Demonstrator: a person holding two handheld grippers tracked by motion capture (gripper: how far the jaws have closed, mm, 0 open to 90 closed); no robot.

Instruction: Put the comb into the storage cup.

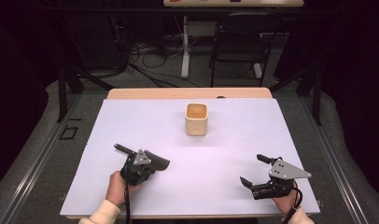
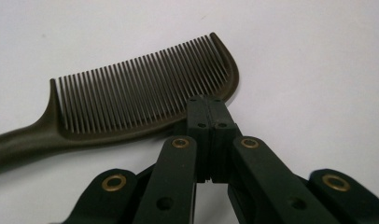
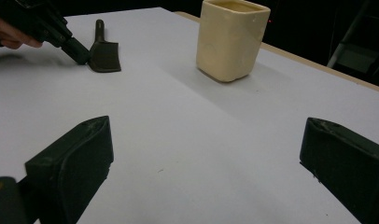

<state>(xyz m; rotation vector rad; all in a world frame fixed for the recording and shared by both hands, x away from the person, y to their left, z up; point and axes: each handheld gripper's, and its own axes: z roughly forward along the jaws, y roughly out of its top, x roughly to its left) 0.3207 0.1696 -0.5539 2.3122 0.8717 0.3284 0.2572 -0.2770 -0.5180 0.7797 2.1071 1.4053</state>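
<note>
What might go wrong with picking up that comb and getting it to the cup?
The left gripper jaws are shut on the comb at its spine near the far end, so the long handle may swing or slip out once lifted.

The cup has a narrow mouth, so a tilted comb could catch its rim or tip it.

The right gripper rests open, too far away to steady the cup.

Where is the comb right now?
In the high view the comb lies near the table's front left, pinched by the left hand-held gripper, with the cup farther back.
</note>
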